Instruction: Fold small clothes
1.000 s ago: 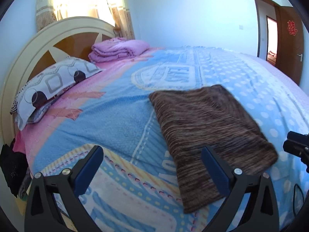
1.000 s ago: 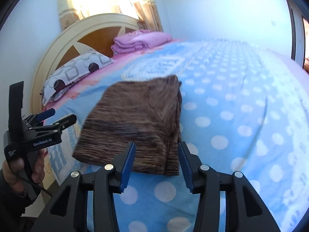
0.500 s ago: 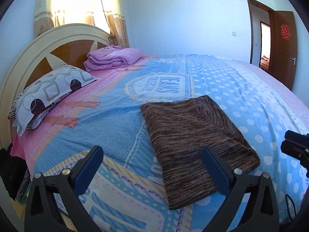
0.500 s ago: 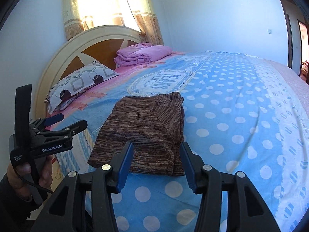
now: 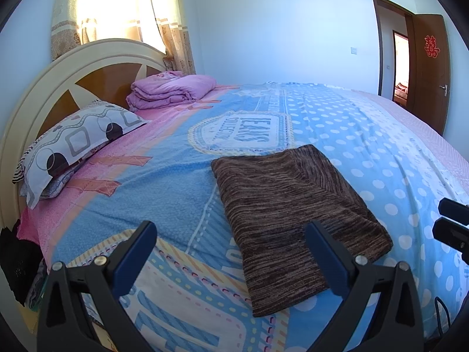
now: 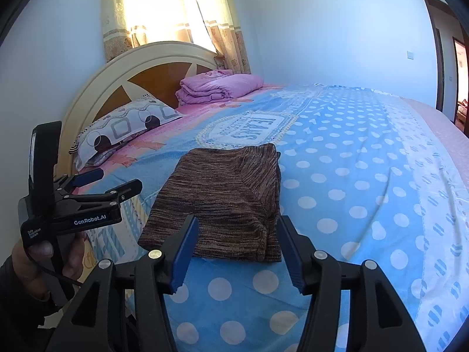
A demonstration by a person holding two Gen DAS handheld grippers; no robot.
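Brown garment (image 5: 293,217) lying folded, centre frame, on bed (image 5: 176,182). Left gripper (image 5: 231,252), right gripper (image 6: 237,249) hovering at bottom edge, jaws wide, holding nothing. Fold apparently done; next: tidy or fetch another piece.

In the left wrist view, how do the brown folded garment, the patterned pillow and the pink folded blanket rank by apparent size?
1. brown folded garment, nearest the camera, so partly inflated.
2. patterned pillow.
3. pink folded blanket, farthest, so true size unsure.

1. A home bedroom: a bed (image 5: 164,182) under a patterned blue-and-pink cover fills the view.
2. Arched headboard (image 5: 96,67) and pillow (image 5: 76,143) at ten o'clock.
3. Curtained window (image 5: 117,8) at eleven; wooden door (image 5: 431,67) at two.
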